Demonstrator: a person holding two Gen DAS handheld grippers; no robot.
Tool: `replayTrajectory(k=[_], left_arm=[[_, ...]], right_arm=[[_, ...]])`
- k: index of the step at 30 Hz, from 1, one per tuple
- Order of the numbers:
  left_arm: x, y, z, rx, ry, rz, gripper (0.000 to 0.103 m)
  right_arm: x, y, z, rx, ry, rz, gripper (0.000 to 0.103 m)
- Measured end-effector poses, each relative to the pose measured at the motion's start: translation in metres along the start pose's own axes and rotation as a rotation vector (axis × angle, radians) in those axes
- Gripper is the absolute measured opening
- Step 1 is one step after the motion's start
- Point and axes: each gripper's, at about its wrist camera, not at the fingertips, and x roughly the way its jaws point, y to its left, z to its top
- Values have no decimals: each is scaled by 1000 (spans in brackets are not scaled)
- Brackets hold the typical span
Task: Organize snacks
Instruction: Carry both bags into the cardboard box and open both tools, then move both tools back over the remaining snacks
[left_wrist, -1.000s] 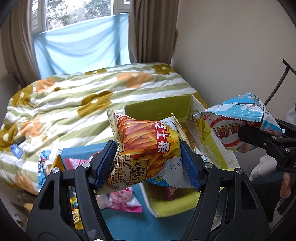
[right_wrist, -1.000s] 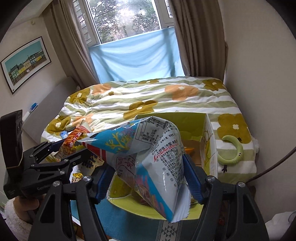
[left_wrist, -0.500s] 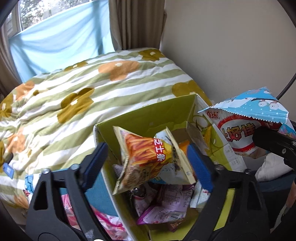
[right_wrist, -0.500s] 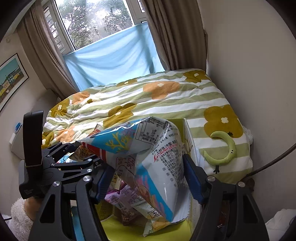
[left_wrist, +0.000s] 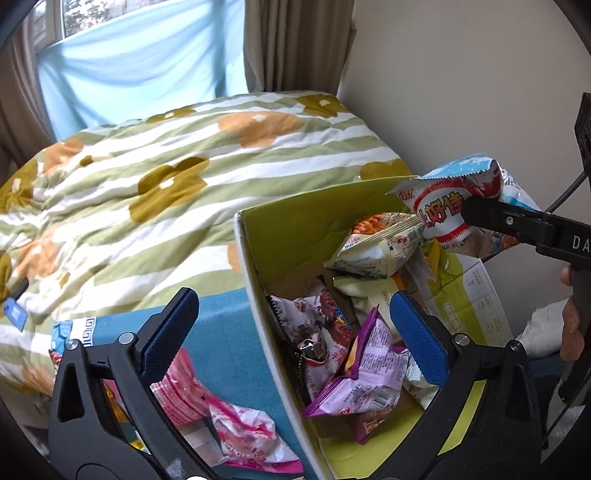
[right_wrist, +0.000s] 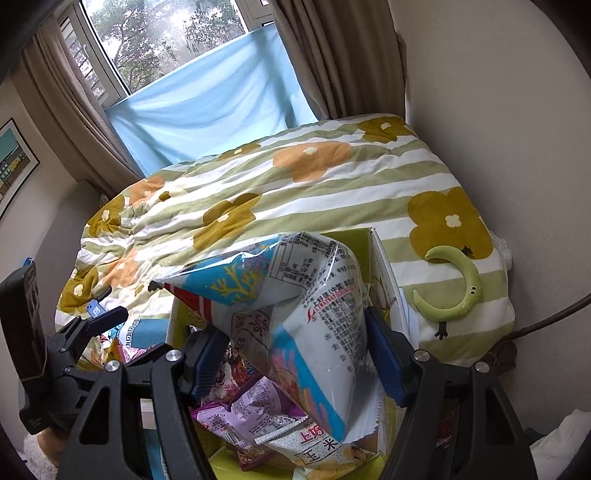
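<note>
- Centrally, the left gripper (left_wrist: 293, 328) has just spread its fingers wide, released, over the yellow-green box (left_wrist: 295, 229) of snacks;
- right gripper (right_wrist: 295, 354) fingers clench a blue-white snack bag (right_wrist: 306, 314).

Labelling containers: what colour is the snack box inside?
Yellow-green inside the box; clearest in the left wrist view.
</note>
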Motion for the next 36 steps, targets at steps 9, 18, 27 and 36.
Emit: replayTrajectory(k=[9,18,27,36], left_arm=[[-12,3,-10,4,4,13,102],[-19,11,-30,-24,19,20,102],[-45,3,-41,-21,-14,30,102],[-116,-4,-56,-28,-128,90,102]], right_arm=[[25,32,18,-50,29,60,70],[25,49,8,-56,-30,157,99],[12,47,-8,-67,-12,133,99],[-48,51,-26,-108,-99,90,99]])
